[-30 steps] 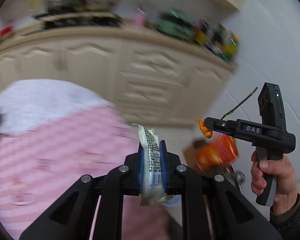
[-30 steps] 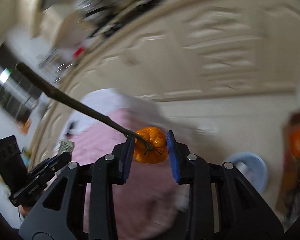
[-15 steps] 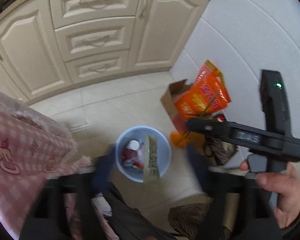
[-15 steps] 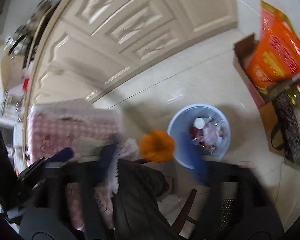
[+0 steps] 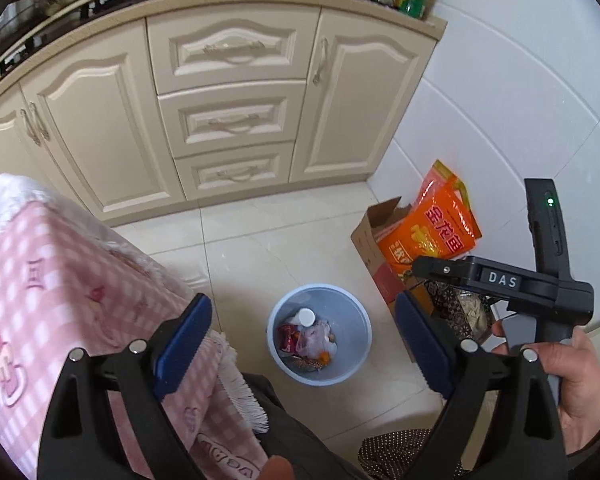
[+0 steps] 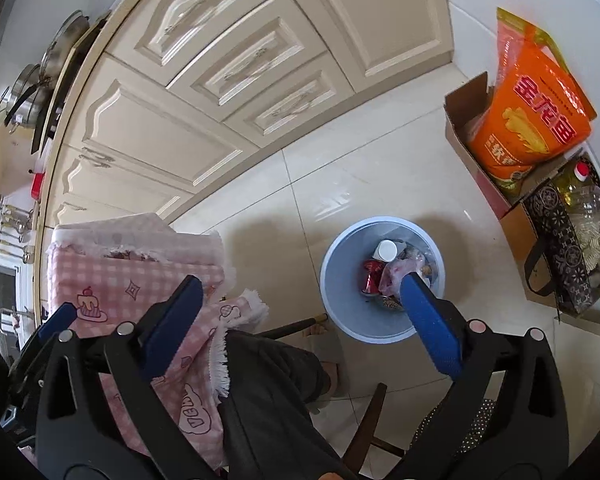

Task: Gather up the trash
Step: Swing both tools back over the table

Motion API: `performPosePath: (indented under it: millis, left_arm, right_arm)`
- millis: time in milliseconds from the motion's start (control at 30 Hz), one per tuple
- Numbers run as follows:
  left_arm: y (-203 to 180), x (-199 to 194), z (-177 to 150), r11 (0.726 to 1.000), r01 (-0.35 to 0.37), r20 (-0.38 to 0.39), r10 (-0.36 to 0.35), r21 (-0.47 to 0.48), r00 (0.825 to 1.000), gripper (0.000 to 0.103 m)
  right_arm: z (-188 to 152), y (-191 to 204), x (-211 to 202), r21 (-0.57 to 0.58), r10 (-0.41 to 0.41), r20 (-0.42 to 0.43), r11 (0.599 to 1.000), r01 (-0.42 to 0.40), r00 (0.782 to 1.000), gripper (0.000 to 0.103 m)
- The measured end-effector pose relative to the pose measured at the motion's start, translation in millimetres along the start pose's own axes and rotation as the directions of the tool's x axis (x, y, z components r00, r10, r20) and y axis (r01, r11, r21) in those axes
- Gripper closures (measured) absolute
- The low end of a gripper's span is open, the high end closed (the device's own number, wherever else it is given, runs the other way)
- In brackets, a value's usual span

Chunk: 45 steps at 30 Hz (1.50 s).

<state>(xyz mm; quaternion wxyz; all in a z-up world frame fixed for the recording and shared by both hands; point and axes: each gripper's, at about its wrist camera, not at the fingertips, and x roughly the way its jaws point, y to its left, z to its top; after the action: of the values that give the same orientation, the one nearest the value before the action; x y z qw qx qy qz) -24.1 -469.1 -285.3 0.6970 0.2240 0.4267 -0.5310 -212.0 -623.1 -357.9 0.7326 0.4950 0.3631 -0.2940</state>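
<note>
In the left wrist view, your left gripper (image 5: 300, 340) hangs above the blue bin (image 5: 284, 364) on the tiled floor (image 5: 280, 240), and its jaws have just been opening; they now stand wide apart with nothing between the blue pads. The wrapper it carried a moment ago is gone from the jaws. Down in the bin you can make out a white cap, something red, a pale crumpled bag and a small orange bit, though you cannot pick out the wrapper itself in that heap. To the right, your hand (image 5: 580, 384) holds the right gripper, seen from the side, so this view does not show how its jaws stand.

In the right wrist view, your right gripper (image 6: 300, 300) also points down over the bin (image 6: 340, 292), one pad overlapping the rim. Its jaws have just been opening too, and they are spread wide and empty; the orange pumpkin-like piece with its stem is no longer in them. The trash in the bin (image 6: 384, 272) sits low inside. The pink checked cloth (image 6: 140, 272) drapes beside your lap.

So this round of the job looks finished: both pieces seem to have been dropped. Whether more trash is left you cannot tell from here, since the top of the pink-clothed surface is mostly out of view; the cardboard box (image 6: 472, 120) with the orange bag (image 6: 532, 120) looks like storage, not litter
</note>
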Motion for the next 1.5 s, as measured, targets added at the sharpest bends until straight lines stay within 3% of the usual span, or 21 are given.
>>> performPosePath:
  millis: [267,467,633,833,1067,1333,1500]
  left_arm:
    - [13,-49,-1,1.000,-0.027,0.098,0.028,-0.007,0.995,0.012]
    - [34,-93,-4,0.997,-0.061,0.179,0.067,-0.041,0.982,0.012]
    - [65,-130,-15,0.990,-0.082,0.229,0.106,-0.112,0.968,0.012]
    - [115,-176,-32,0.964,-0.129,0.284,0.195,-0.234,0.939,0.012]
    - [180,-230,-68,0.892,-0.248,0.318,0.377,-0.378,0.870,0.012]
    - [258,-262,-118,0.785,-0.337,0.255,0.519,-0.521,0.816,0.012]
    - [301,-267,-150,0.700,-0.437,0.169,0.616,-0.565,0.769,0.012]
  right_arm:
    - [5,53,-22,-0.091,0.039,0.042,0.995,-0.035,0.998,0.006]
    - [4,116,-40,-0.192,0.119,0.073,0.976,-0.103,0.990,0.006]
    - [-4,191,-45,-0.323,0.211,0.052,0.928,-0.184,0.976,0.006]
    - [-24,276,-40,-0.447,0.298,-0.001,0.854,-0.267,0.955,0.006]
    - [-57,360,-24,-0.563,0.334,-0.068,0.765,-0.312,0.940,0.006]
    - [-97,439,4,-0.667,0.329,-0.151,0.662,-0.342,0.932,0.006]
    - [-118,476,28,-0.714,0.299,-0.196,0.609,-0.345,0.934,0.006]
